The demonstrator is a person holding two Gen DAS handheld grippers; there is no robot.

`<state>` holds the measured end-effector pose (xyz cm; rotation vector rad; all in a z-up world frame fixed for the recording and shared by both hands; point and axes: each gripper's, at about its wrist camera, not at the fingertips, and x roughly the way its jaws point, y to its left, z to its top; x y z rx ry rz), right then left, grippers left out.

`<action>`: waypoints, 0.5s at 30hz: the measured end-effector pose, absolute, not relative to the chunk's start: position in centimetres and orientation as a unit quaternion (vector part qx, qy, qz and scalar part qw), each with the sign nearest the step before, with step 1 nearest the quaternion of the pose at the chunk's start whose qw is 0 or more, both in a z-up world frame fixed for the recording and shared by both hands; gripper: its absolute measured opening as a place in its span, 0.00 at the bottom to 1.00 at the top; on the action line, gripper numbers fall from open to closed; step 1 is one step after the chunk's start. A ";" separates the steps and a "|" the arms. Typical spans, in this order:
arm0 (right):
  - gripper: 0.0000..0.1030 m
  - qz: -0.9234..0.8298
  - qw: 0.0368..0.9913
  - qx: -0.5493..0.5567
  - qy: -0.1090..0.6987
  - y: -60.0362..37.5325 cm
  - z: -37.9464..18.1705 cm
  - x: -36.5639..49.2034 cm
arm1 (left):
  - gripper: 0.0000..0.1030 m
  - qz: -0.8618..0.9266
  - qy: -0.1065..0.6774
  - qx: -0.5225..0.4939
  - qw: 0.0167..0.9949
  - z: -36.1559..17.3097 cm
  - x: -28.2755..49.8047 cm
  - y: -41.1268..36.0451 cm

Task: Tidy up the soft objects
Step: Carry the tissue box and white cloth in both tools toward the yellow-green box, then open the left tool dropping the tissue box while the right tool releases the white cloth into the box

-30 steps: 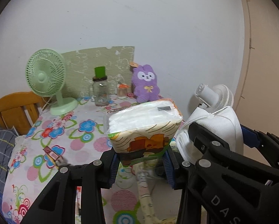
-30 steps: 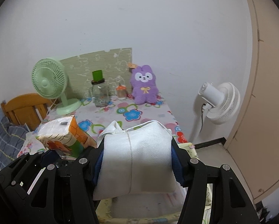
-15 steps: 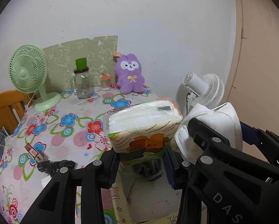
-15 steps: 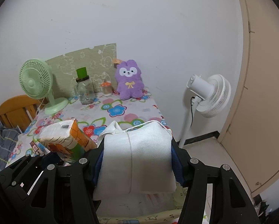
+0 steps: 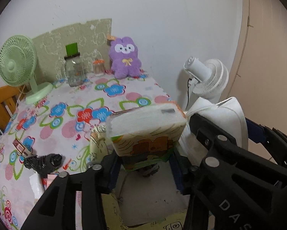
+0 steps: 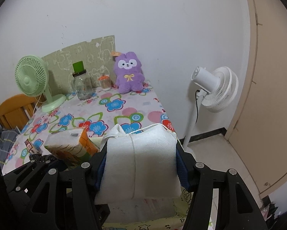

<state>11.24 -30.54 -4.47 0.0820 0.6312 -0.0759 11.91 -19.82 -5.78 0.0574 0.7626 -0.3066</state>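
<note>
My left gripper (image 5: 144, 164) is shut on a tissue pack (image 5: 146, 130) with orange and green print, held in the air over a pale box (image 5: 153, 197) at the table's near right corner. My right gripper (image 6: 141, 164) is shut on a white cloth bundle (image 6: 141, 159) tied with string, held just right of the tissue pack (image 6: 70, 145). The bundle also shows in the left wrist view (image 5: 220, 115). A purple plush rabbit (image 5: 125, 57) sits at the back of the table against the wall.
The flowered table (image 5: 70, 115) carries a green desk fan (image 5: 18, 65), a glass jar with a green lid (image 5: 74, 69), a small orange-topped jar (image 5: 98, 67), a black crumpled bag (image 5: 43, 162) and a small card (image 5: 18, 147). A white floor fan (image 6: 212, 90) stands right of the table. A wooden chair (image 6: 11, 109) is at the left.
Both grippers, still holding their loads, have pulled back and swung right. The table has slid left and farther away, and the pale box has come into view below the tissue pack.
</note>
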 end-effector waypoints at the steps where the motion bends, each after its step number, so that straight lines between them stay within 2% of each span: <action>1: 0.61 -0.038 0.948 0.041 0.312 -30.6 -4.6 11.3 | 0.55 -0.150 0.376 0.025 0.914 -6.0 12.0 -19.8; 8: 0.61 -0.037 0.945 0.050 0.322 -31.1 -5.3 11.8 | 0.70 -0.141 0.388 0.026 0.911 -6.4 12.3 -19.9; 10: 0.61 -0.036 0.944 0.051 0.324 -31.1 -5.5 12.0 | 0.79 -0.138 0.391 0.028 0.910 -6.5 12.3 -19.9; 15: 0.62 -0.032 0.942 0.050 0.330 -31.1 -5.8 12.8 | 0.83 -0.136 0.397 0.025 0.907 -6.6 12.5 -19.6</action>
